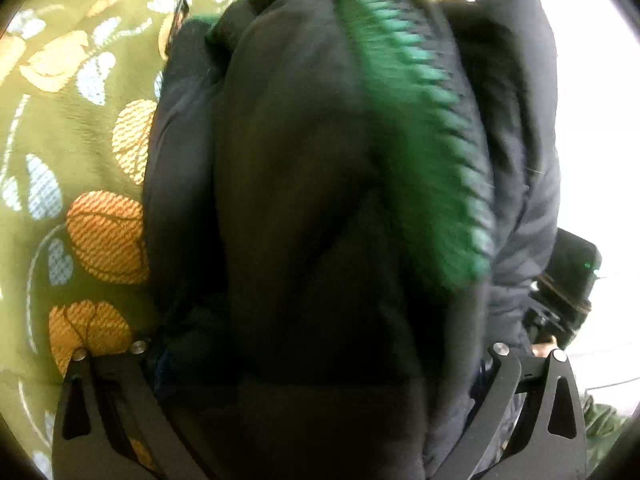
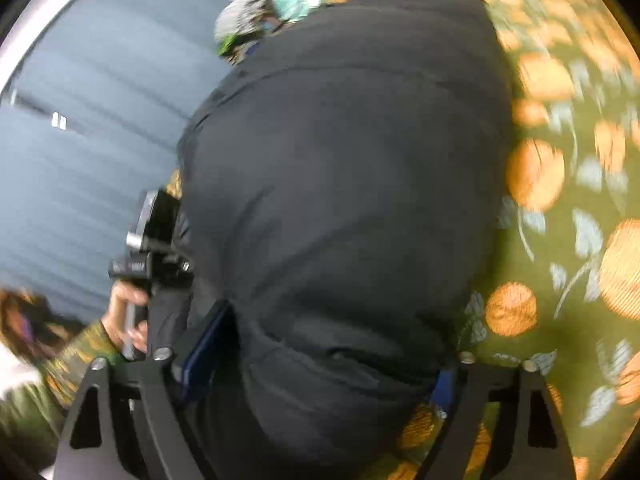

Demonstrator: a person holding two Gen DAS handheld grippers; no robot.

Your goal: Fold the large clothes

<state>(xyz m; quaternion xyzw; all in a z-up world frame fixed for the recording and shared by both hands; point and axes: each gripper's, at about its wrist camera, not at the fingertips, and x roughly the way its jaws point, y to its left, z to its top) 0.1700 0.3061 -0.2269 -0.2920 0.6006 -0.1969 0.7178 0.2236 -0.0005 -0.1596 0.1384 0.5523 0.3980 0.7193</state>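
A bulky dark puffer jacket (image 1: 304, 208) with a green knit trim (image 1: 432, 128) fills the left wrist view. It is bunched between the jaws of my left gripper (image 1: 320, 384), which is shut on it. The same jacket (image 2: 344, 184) fills the right wrist view, and my right gripper (image 2: 320, 384) is shut on a thick fold of it, with blue pads (image 2: 204, 348) pressing the fabric. The fingertips of both grippers are hidden in the cloth. The left gripper and the hand that holds it (image 2: 132, 312) show at the left of the right wrist view. Both views are motion-blurred.
An olive-green bedspread (image 1: 80, 152) with orange and pale leaf prints lies under the jacket, also in the right wrist view (image 2: 560, 216). A grey-blue wall (image 2: 88, 152) stands at left. A grey and teal heap of cloth (image 2: 256, 16) lies beyond the jacket.
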